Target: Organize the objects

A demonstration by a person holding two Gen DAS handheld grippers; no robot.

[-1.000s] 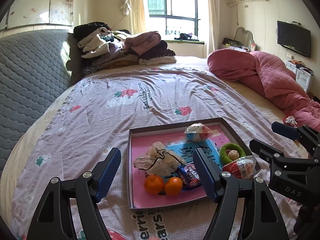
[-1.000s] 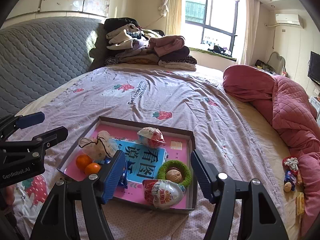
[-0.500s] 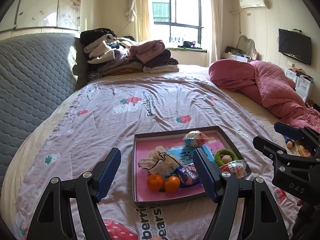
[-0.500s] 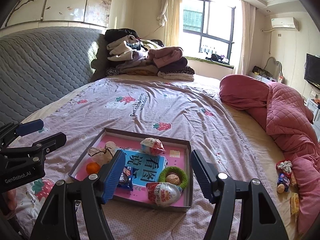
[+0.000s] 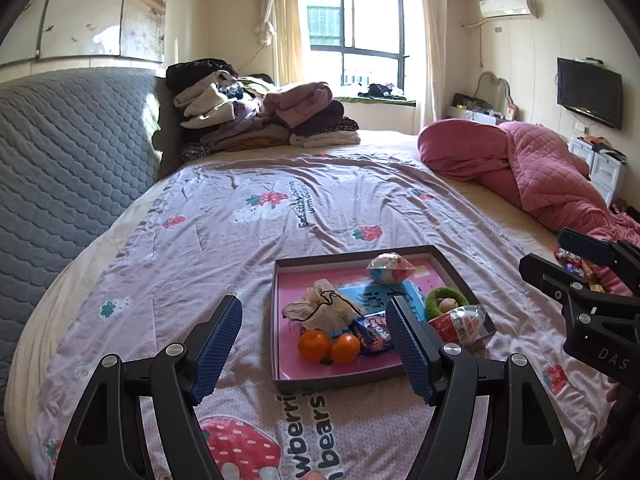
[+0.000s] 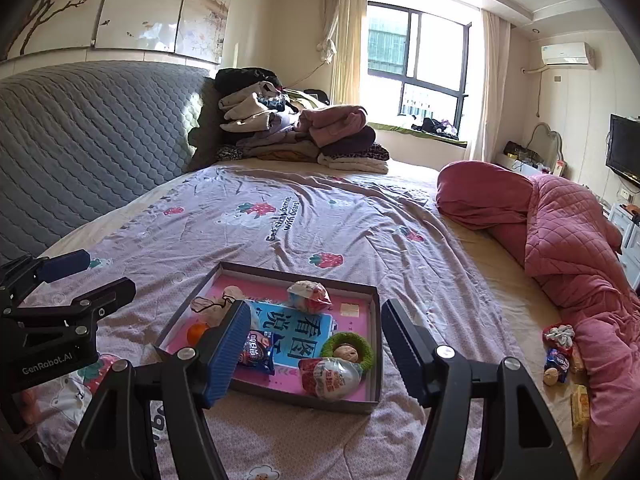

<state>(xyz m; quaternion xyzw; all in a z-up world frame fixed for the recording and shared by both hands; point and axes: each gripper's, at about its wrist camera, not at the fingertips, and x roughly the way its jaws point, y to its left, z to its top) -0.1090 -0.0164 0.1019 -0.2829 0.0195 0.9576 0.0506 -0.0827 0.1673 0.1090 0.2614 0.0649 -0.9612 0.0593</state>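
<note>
A shallow box tray [image 5: 276, 312] [image 6: 374, 322] with a pink floor lies on the bed. In it are two oranges [image 5: 314, 345], a cloth pouch [image 5: 326, 312], a snack packet [image 5: 374, 334] [image 6: 256, 352], a blue booklet [image 6: 294, 330], a green ring toy [image 5: 444, 300] [image 6: 348, 350] and two wrapped eggs [image 6: 330, 374] [image 5: 388, 268]. My left gripper [image 5: 314, 330] is open and empty, above the bed near the tray's left front. My right gripper [image 6: 314, 342] is open and empty, above the tray's front edge.
The bed has a purple strawberry sheet [image 5: 304, 200]. A pink quilt [image 6: 560, 236] lies on the right, with small snacks and toys [image 6: 558, 350] beside it. Folded clothes [image 6: 296, 132] are piled at the far end. A grey quilted headboard [image 5: 60, 152] stands on the left.
Both grippers have pulled back and up from the tray, which now looks smaller and farther away. Both stay open and empty.
</note>
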